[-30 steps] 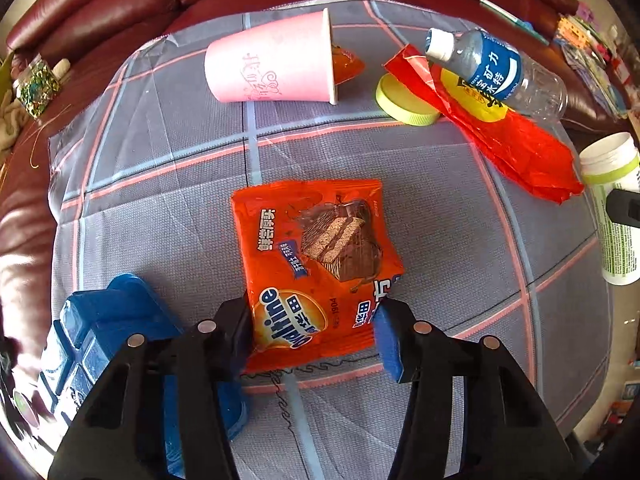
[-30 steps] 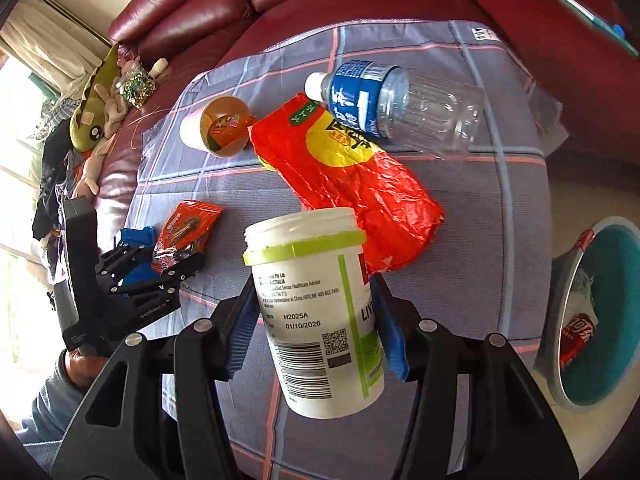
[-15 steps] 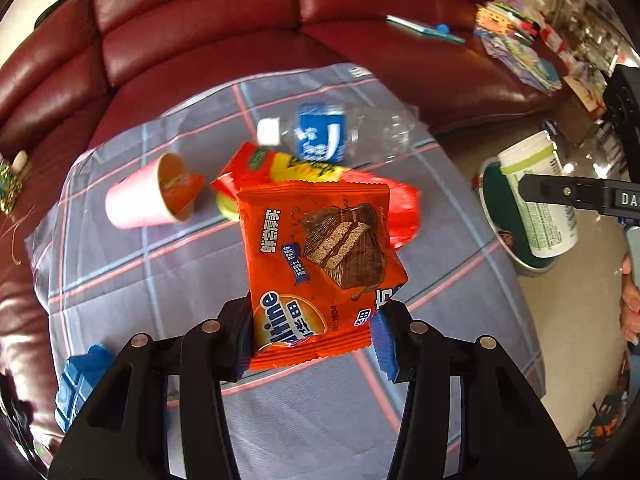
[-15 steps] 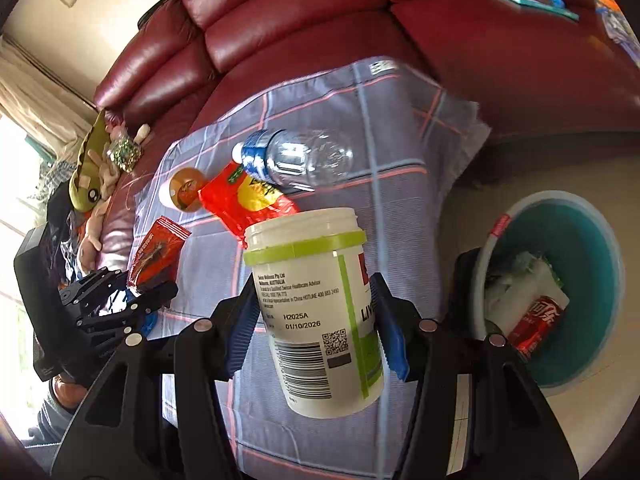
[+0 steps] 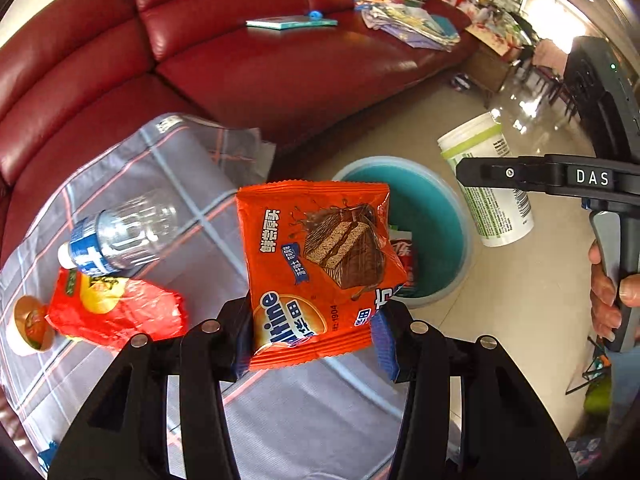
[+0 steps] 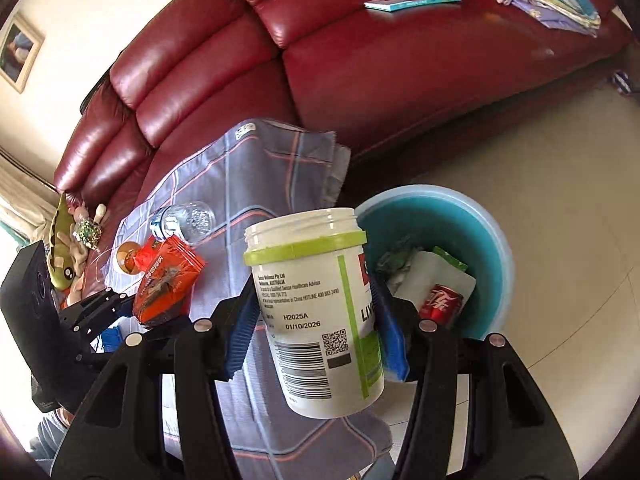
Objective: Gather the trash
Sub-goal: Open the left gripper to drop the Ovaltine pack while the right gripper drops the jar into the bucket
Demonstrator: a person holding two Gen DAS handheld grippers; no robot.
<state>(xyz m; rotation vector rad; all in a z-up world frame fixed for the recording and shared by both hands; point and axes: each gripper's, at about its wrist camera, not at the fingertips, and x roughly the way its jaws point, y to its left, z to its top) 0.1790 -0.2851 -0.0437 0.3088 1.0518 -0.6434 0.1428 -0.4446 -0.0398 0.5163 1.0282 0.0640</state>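
My left gripper [image 5: 312, 340] is shut on an orange Ovaltine snack packet [image 5: 316, 264] and holds it in the air over the table's edge, in front of the teal bin [image 5: 436, 208]. My right gripper [image 6: 314, 336] is shut on a white jar with a green band [image 6: 316, 304], held above the floor just left of the bin [image 6: 464, 224]. The jar also shows in the left wrist view [image 5: 488, 184]. The bin holds a red can [image 6: 440, 304] and wrappers.
On the checked cloth [image 5: 192, 240] lie a clear plastic bottle [image 5: 120, 232], a red snack bag [image 5: 116, 308] and a tipped cup [image 5: 28, 324]. A red leather sofa [image 5: 280, 60] with a book and papers stands behind. The floor is tiled.
Both grippers have swung right, off the table toward the bin, each carrying its item. The bin now fills more of both views.
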